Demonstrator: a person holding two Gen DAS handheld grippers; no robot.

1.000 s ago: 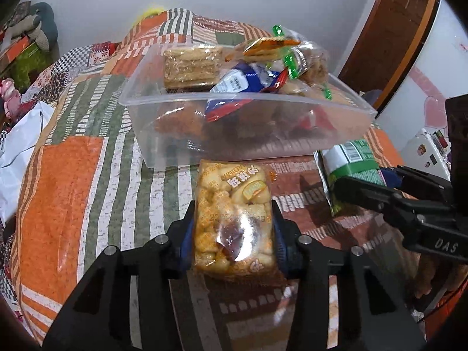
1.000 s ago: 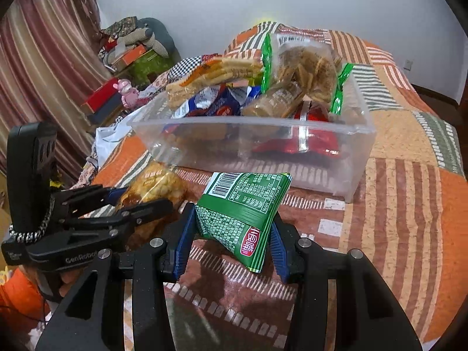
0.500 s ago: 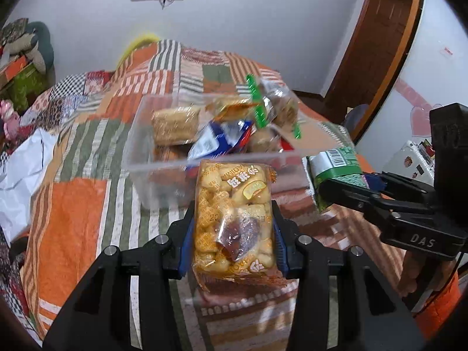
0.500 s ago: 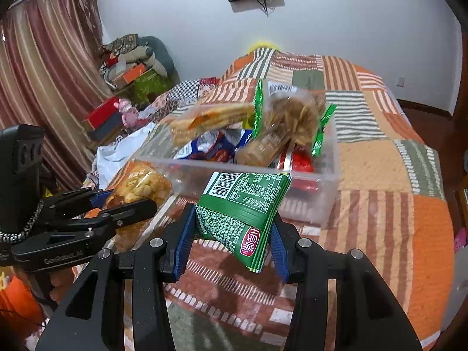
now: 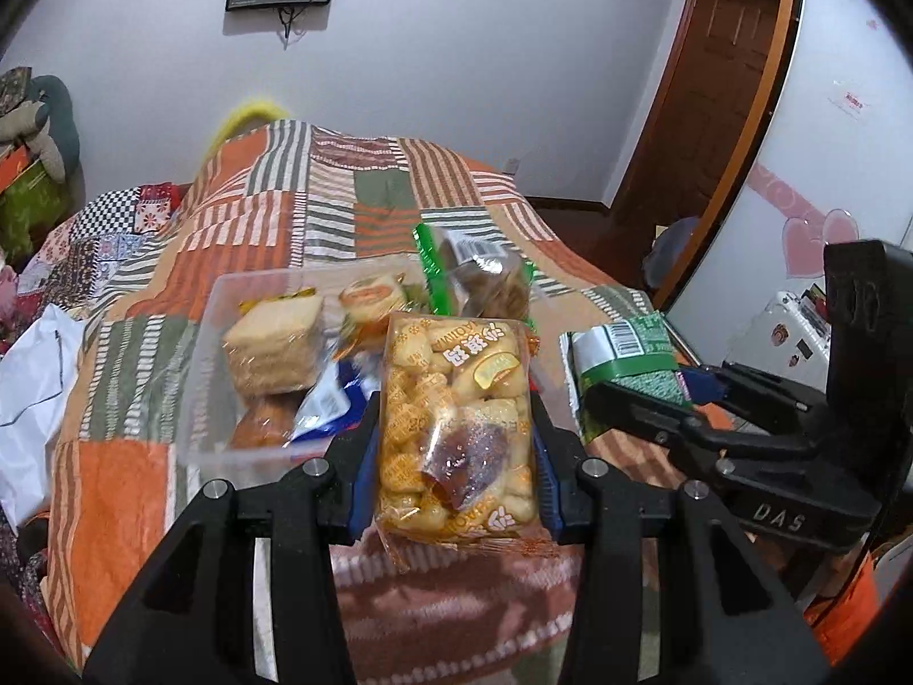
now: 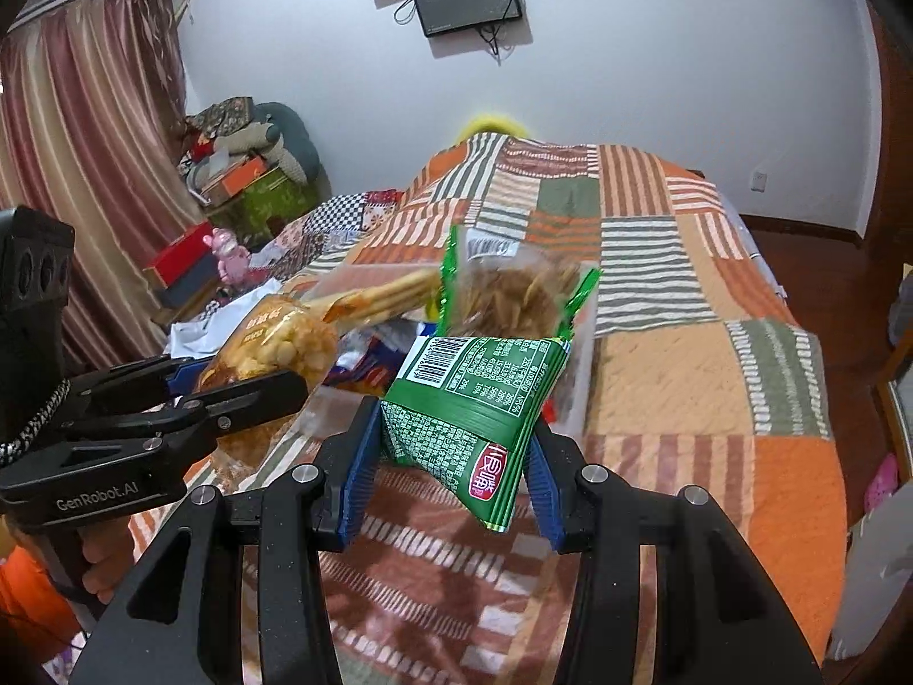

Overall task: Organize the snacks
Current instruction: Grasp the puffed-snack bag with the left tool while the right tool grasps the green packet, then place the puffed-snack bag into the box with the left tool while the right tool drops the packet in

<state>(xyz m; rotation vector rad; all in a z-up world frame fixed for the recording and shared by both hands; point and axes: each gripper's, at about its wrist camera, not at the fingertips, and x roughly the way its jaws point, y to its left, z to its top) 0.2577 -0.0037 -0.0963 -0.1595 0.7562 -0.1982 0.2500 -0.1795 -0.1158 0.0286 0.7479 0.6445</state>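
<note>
My left gripper (image 5: pixel 453 474) is shut on a clear bag of yellow puffed snacks (image 5: pixel 456 422) and holds it in the air near the front edge of a clear plastic box (image 5: pixel 208 399). The box on the bed holds several snack packs. My right gripper (image 6: pixel 451 474) is shut on a green snack packet (image 6: pixel 473 405), also raised, to the right of the left one. The green packet also shows in the left wrist view (image 5: pixel 627 359), and the yellow bag in the right wrist view (image 6: pixel 274 348).
The box stands on a bed with an orange, green and white patchwork quilt (image 6: pixel 685 308). White cloth (image 5: pixel 28 399) lies at the bed's left edge. Clutter and curtains (image 6: pixel 85 171) are at the left, and a wooden door (image 5: pixel 713 114) at the right.
Both grippers have risen with their packs, from low near the quilt to above the box's front rim. The box now sits lower and smaller in both views.
</note>
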